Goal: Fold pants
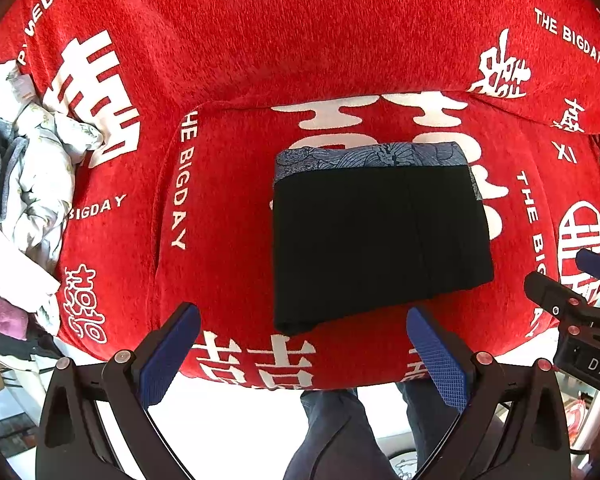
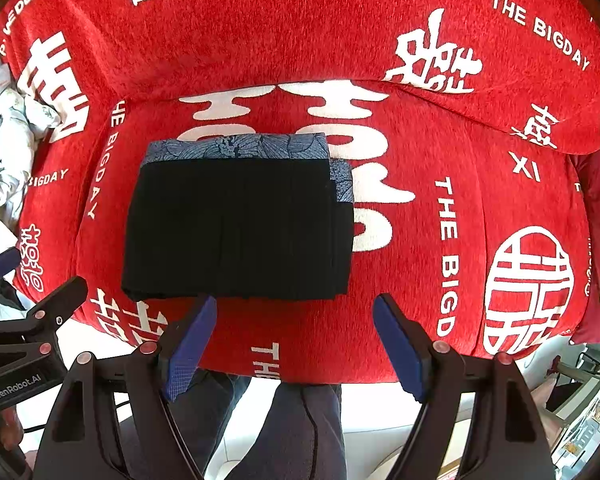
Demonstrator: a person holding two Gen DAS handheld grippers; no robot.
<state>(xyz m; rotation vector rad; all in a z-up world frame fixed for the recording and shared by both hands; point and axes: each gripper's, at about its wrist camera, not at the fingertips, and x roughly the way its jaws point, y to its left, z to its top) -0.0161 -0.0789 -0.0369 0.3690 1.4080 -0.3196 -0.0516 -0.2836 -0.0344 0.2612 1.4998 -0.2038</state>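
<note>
The black pants (image 1: 380,236) lie folded into a compact rectangle on the red sofa seat (image 1: 228,208), with a blue patterned band along the far edge. They also show in the right wrist view (image 2: 236,228). My left gripper (image 1: 304,324) is open and empty, hovering just in front of the pants' near edge. My right gripper (image 2: 296,316) is open and empty, also just in front of the near edge. Each gripper shows at the side of the other's view: the right one (image 1: 572,280) and the left one (image 2: 28,280).
The sofa has a red cover (image 2: 480,208) with white characters and lettering. A heap of pale and grey clothes (image 1: 28,160) lies on the left of the sofa. The person's legs in dark trousers (image 2: 284,428) stand at the seat's front edge.
</note>
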